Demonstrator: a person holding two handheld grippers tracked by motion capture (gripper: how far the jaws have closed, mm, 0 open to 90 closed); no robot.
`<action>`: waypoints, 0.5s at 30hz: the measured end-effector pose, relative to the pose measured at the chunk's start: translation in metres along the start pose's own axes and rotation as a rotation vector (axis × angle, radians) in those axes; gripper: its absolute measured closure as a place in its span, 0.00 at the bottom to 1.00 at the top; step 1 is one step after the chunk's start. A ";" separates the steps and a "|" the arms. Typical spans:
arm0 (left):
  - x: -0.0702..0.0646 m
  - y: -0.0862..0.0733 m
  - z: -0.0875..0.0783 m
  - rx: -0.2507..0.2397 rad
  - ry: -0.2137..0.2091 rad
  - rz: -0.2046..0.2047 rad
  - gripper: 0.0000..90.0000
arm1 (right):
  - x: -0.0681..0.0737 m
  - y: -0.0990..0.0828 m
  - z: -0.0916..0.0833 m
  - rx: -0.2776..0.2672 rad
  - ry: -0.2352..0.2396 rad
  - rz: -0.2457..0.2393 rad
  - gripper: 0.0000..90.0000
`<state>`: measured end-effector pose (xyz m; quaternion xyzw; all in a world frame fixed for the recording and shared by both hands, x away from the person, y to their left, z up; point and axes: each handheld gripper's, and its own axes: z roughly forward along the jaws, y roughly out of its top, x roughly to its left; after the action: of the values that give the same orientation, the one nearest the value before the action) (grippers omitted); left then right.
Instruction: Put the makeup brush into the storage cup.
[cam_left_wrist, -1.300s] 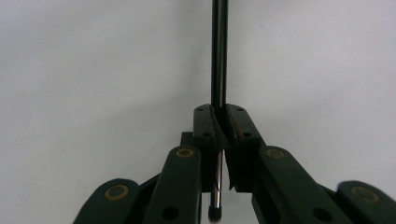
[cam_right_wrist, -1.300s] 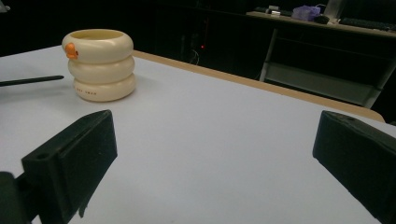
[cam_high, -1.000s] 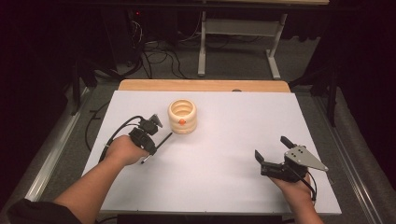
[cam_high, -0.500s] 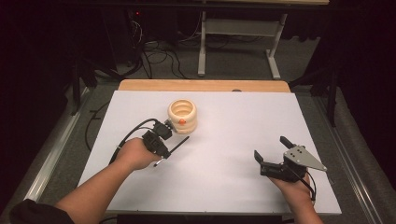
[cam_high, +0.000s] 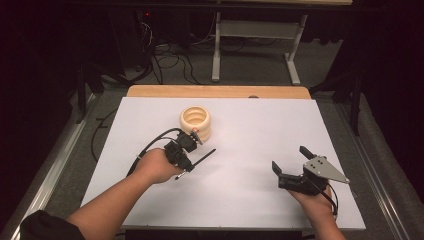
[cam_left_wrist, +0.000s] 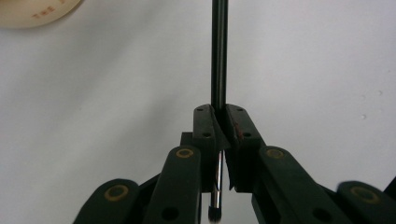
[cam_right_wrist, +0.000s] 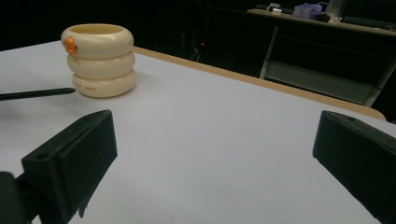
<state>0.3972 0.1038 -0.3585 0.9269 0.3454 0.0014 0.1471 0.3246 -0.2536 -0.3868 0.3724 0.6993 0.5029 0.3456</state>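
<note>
The desk (cam_high: 240, 200) is a broad white sheet with a strip of bare wood along its far edge. Beyond that edge stand a metal frame (cam_high: 255, 45) on the floor and a tangle of cables (cam_high: 165, 55) in the dark.

On the desk, toward the far edge and a little to the left of its middle, stands a cream holder (cam_high: 195, 122) shaped like three stacked rings, upright, with a small orange knob on its near side. In the right gripper view the holder (cam_right_wrist: 99, 60) shows faint lettering on its lowest ring.

The right tongs (cam_high: 292, 164) rest near the near right corner of the desk, held in the person's right hand (cam_high: 315, 202). Their jaws stand wide apart with nothing between them, and a grey three-cornered plate sits on top.

The left tongs (cam_high: 192, 162) lie just on the near side of the holder, in the left hand (cam_high: 155, 165). They are closed on a thin black pen (cam_high: 202, 156), which sticks out past the jaws toward the right, level above the desk and apart from the holder. In the left gripper view the pen (cam_left_wrist: 219, 51) runs straight up between the pressed jaws.
</note>
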 end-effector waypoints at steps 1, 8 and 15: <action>-0.004 0.003 0.000 0.001 -0.001 0.014 0.93 | 0.000 0.000 0.000 0.003 0.001 -0.005 0.01; -0.017 0.012 0.001 0.004 -0.008 0.065 0.93 | 0.000 0.000 0.000 0.003 0.000 -0.007 0.01; -0.032 0.020 0.008 0.021 -0.015 0.111 0.93 | 0.000 0.000 0.000 0.002 0.000 -0.011 0.01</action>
<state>0.3864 0.0668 -0.3572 0.9462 0.2921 -0.0011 0.1395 0.3244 -0.2532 -0.3870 0.3687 0.7018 0.5003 0.3481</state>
